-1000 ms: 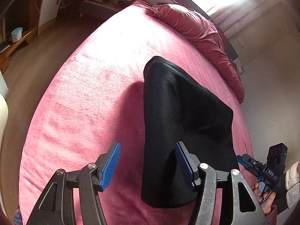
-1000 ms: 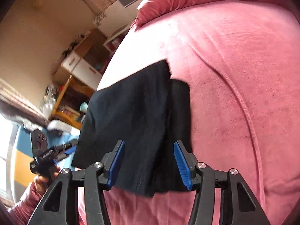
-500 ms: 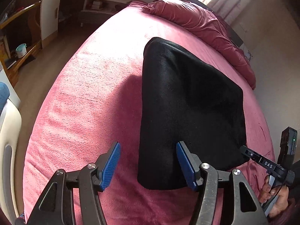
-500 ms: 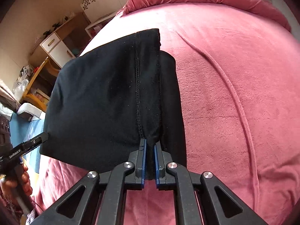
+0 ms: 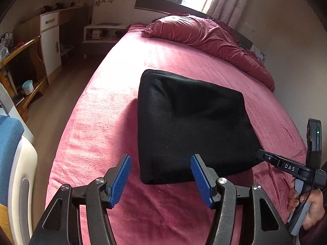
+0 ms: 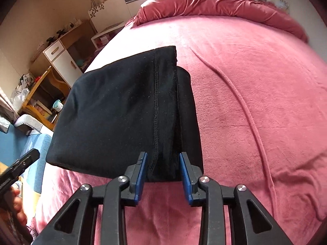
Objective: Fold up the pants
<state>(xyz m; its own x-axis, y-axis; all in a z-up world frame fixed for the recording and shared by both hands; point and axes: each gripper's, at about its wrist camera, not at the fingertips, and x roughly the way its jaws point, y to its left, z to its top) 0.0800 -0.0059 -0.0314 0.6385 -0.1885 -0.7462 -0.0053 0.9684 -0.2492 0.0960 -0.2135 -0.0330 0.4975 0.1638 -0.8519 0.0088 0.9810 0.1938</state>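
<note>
In the left wrist view, the soft black folded pants [image 5: 188, 122] lie flat on the fuzzy pink bed cover [image 5: 98, 122], about in the middle of the bed. The left gripper [image 5: 161, 177] with blue pads hangs over the near edge of the pants with its jaws wide apart and nothing between them; its right finger stands in front of the pants' near edge, and I cannot tell if it touches. At the right edge the person's right hand [image 5: 306, 206] holds the other black tool, whose tip is near the right corner of the pants. A rumpled dark pink blanket [image 5: 208, 38] lies at the far end of the bed. In the right wrist view, the pants [image 6: 114, 110] show a stitched seam running down toward the right gripper [image 6: 162, 171]. Its jaws have just been opening, and now they stand a little apart on each side of the near edge of the pants, with the pads let go of the cloth. The left hand [image 6: 18, 208] shows at the lower left edge.
</note>
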